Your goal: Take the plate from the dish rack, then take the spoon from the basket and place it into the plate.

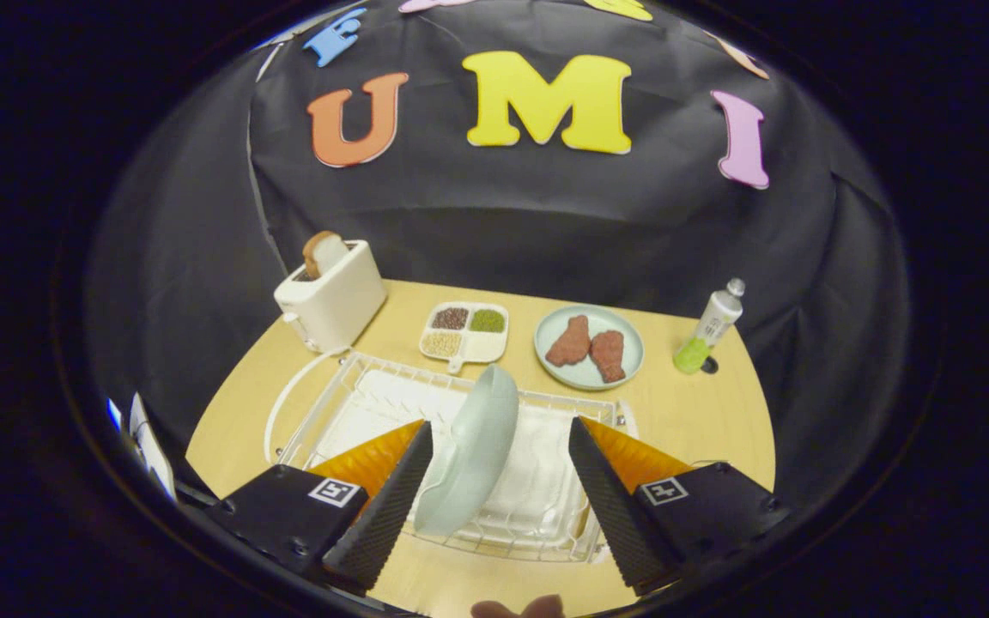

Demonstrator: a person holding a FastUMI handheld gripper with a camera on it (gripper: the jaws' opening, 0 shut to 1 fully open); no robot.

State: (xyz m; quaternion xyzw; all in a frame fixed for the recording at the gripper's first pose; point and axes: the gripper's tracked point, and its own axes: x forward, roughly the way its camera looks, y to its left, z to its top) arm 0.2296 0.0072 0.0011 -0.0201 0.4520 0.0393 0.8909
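Note:
A pale blue-green plate (470, 453) stands on edge in the white wire dish rack (348, 390) on the wooden table. My gripper (501, 451) hovers over the rack, open, with the plate between its two fingers. The plate's rim lies close to the left finger (387, 506), while a wide gap separates it from the right finger (610, 502). Neither finger presses on the plate. A white mat lines the rack's floor under the plate.
Beyond the rack, a white toaster (331, 296) with a bread slice stands at the back left. A divided tray of grains (465, 331), a plate with two pieces of meat (589, 346) and a green-based bottle (708, 328) line the far table edge. Black cloth walls surround the table.

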